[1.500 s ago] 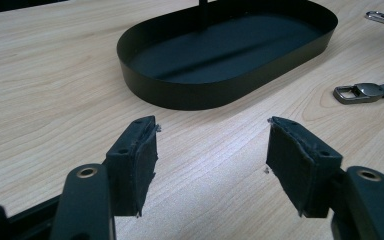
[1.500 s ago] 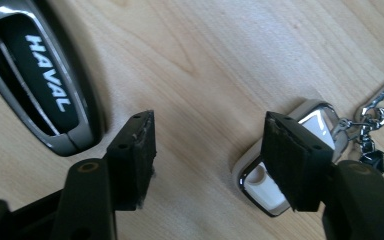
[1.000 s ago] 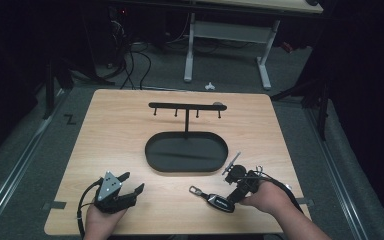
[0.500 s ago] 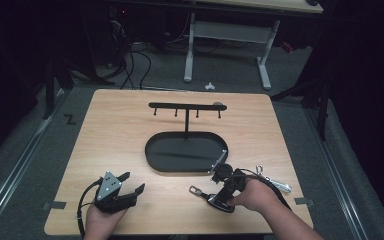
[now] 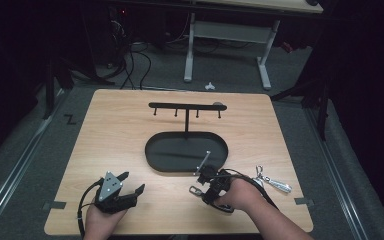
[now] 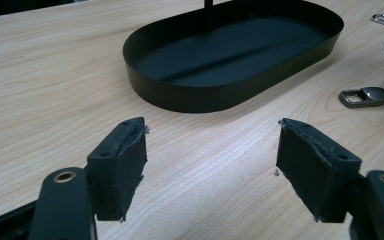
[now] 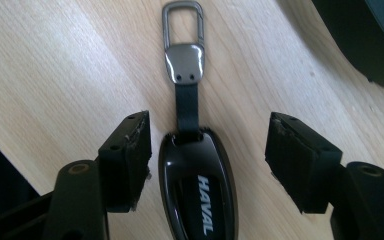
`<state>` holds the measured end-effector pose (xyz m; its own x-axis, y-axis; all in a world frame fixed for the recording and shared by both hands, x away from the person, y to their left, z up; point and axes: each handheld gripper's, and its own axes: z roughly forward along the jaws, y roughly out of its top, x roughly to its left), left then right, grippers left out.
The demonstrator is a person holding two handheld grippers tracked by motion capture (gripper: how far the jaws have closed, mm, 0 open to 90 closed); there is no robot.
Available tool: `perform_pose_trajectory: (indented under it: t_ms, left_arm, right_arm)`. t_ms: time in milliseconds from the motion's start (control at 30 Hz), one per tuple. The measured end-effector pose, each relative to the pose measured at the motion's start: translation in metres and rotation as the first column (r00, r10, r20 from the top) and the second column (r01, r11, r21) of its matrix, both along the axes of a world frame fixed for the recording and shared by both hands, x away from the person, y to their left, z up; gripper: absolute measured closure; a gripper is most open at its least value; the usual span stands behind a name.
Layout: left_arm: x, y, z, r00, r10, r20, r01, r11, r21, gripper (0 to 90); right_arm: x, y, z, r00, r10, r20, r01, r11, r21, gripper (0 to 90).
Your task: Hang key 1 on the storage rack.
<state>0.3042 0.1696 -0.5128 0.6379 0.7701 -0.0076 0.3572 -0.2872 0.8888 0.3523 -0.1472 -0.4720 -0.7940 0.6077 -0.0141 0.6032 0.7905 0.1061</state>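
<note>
- Black Haval key fob (image 7: 198, 192) lies flat on the tabletop (image 5: 120, 135), its strap and metal clip (image 7: 182, 42) pointing away from the right claw (image 7: 207, 155).
- Right claw straddles the fob; jaws have just been closing, pads not yet touching it.
- Black oval tray (image 5: 186, 151) with hook stand (image 5: 186, 107) just beyond.
- Second keychain (image 5: 272, 181) right of the hand.
- Left claw (image 6: 212, 160) wide, empty, resting low over the tabletop.

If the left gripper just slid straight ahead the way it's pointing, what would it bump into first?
Most likely the black oval tray. The left gripper has open jaws with bare table between them, and the tray's near wall lies straight ahead. Depth is hard to judge.
</note>
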Motion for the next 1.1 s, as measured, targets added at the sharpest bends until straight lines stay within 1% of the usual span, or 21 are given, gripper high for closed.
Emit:
perform_pose_trajectory:
  t_ms: [100,133,167,200,233,333,367,400,433,500,533,567,600,633,733,800,833,1000,1067,1100]
  left_arm:
    - [0.0,0.0,0.0,1.0,-0.003,-0.001,0.003,1.0,0.002,28.4]
    - [0.0,0.0,0.0,1.0,-0.004,-0.002,0.004,1.0,0.003,28.4]
    - [0.0,0.0,0.0,1.0,-0.006,-0.002,0.006,1.0,0.008,28.5]
    - [0.0,0.0,0.0,1.0,-0.006,-0.002,0.006,1.0,0.008,28.5]
    - [0.0,-0.001,0.0,1.0,-0.006,-0.002,0.006,0.9999,0.008,28.5]
    - [0.001,-0.001,0.0,1.0,-0.008,-0.002,0.008,0.9999,0.009,28.5]
    - [0.001,-0.001,0.0,1.0,-0.008,-0.002,0.008,0.9999,0.009,28.5]
    - [0.001,0.0,0.0,1.0,-0.007,-0.002,0.007,0.9999,0.008,28.5]
    - [0.001,0.0,0.0,1.0,-0.007,-0.002,0.007,1.0,0.006,28.5]
    - [0.001,0.0,-0.001,0.9999,-0.01,-0.008,0.01,0.9999,0.008,28.8]
    - [0.001,0.0,-0.001,0.9999,-0.01,-0.008,0.01,0.9999,0.008,28.9]
    - [0.0,-0.001,-0.001,0.9999,-0.009,-0.004,0.01,0.9999,0.012,28.9]
    - [0.0,-0.001,-0.001,0.9999,-0.009,-0.004,0.01,0.9999,0.012,29.0]
    - [-0.001,-0.002,0.0,0.9999,-0.011,-0.001,0.011,0.9998,0.016,29.1]
    - [-0.001,-0.003,-0.001,0.9999,-0.015,-0.004,0.015,0.9996,0.022,29.3]
    - [-0.001,-0.004,-0.001,0.9998,-0.018,-0.003,0.018,0.9995,0.026,29.4]
    - [-0.001,-0.004,-0.001,0.9998,-0.019,-0.003,0.019,0.9994,0.029,29.4]
    - [-0.001,-0.004,-0.001,0.9998,-0.019,-0.004,0.019,0.9994,0.03,29.4]
    - [-0.001,-0.003,-0.001,0.9998,-0.019,-0.006,0.019,0.9994,0.029,29.5]
    - [-0.001,-0.003,-0.002,0.9998,-0.02,-0.007,0.02,0.9994,0.03,29.5]
  right_arm:
    - [0.001,0.005,-0.004,0.9998,0.021,0.0,-0.021,0.9996,-0.017,42.3]
    - [0.001,0.005,-0.004,0.9998,0.021,0.0,-0.021,0.9996,-0.017,42.3]
    - [0.002,0.006,-0.006,0.9997,0.021,-0.009,-0.021,0.9997,-0.016,45.0]
    - [0.002,0.006,-0.006,0.9997,0.021,-0.009,-0.021,0.9997,-0.016,45.0]
    - [0.003,0.007,-0.008,0.9996,0.024,-0.012,-0.024,0.9997,-0.01,49.3]
    - [0.004,0.009,-0.011,0.9996,0.021,-0.02,-0.021,0.9998,-0.006,57.2]
    - [0.004,0.009,-0.011,0.9996,0.021,-0.02,-0.021,0.9998,-0.006,57.2]
    - [0.005,0.01,-0.012,0.9993,0.028,-0.024,-0.028,0.9996,-0.006,59.4]
    - [0.005,0.01,-0.013,0.9992,0.031,-0.027,-0.031,0.9995,-0.009,62.5]
    - [0.004,0.013,-0.016,0.998,0.049,-0.039,-0.05,0.9984,-0.028,66.6]
    - [0.004,0.013,-0.016,0.998,0.049,-0.039,-0.05,0.9984,-0.028,66.6]
    - [0.004,0.014,-0.017,0.998,0.053,-0.036,-0.054,0.9979,-0.036,70.2]
    - [0.004,0.014,-0.017,0.998,0.053,-0.036,-0.054,0.9979,-0.036,70.2]
    - [0.004,0.014,-0.017,0.9979,0.056,-0.033,-0.057,0.9975,-0.041,72.6]
    - [0.004,0.015,-0.017,0.9988,0.029,-0.04,-0.031,0.9981,-0.052,75.6]
    - [0.004,0.015,-0.017,0.9985,0.023,-0.05,-0.026,0.9981,-0.056,79.2]
    - [0.003,0.016,-0.017,0.9984,0.03,-0.048,-0.033,0.9973,-0.065,79.5]
    - [0.004,0.018,-0.017,0.9979,0.032,-0.056,-0.036,0.9968,-0.071,80.3]
    - [0.003,0.017,-0.017,0.9982,0.033,-0.05,-0.037,0.9969,-0.069,80.4]
    - [0.003,0.017,-0.017,0.9987,0.032,-0.039,-0.035,0.9972,-0.067,80.4]
